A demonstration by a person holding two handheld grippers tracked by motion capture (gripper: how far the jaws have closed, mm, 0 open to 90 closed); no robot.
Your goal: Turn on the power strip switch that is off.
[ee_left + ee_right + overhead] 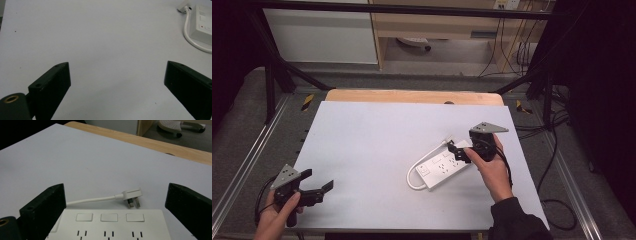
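White rectangular plastic power strip (443,167) lying flat on the pale grey tabletop (377,145), at about 4 o'clock from the tabletop centre, long axis running from 7 to 1 o'clock. Thin white cable (412,176) looping out of the near end at 9 o'clock of the strip and passing behind it; far part of the cable hidden by the strip body in the high view. White flat plug (131,195) resting on the tabletop just beyond the strip's far edge, metal pins pointing toward the strip, seen in the right gripper view.

Right gripper (460,151) held over the far end of the strip at 1 o'clock, black jaws spread wide apart, nothing between them. Whether touching the strip or only above it: cannot tell, since the hand (493,171) covers part of that end. In the right gripper view, lower part of the strip cut off by the frame edge; three square switches and three socket groups visible.

Left gripper (318,190) at the near left corner, about 7 o'clock, well apart from the strip, jaws also wide apart and empty. In the left gripper view, a corner of the strip and a bend of cable visible at 1 o'clock, cut by the frame. Brown wooden edge (412,96) at 12 o'clock beyond the grey surface.
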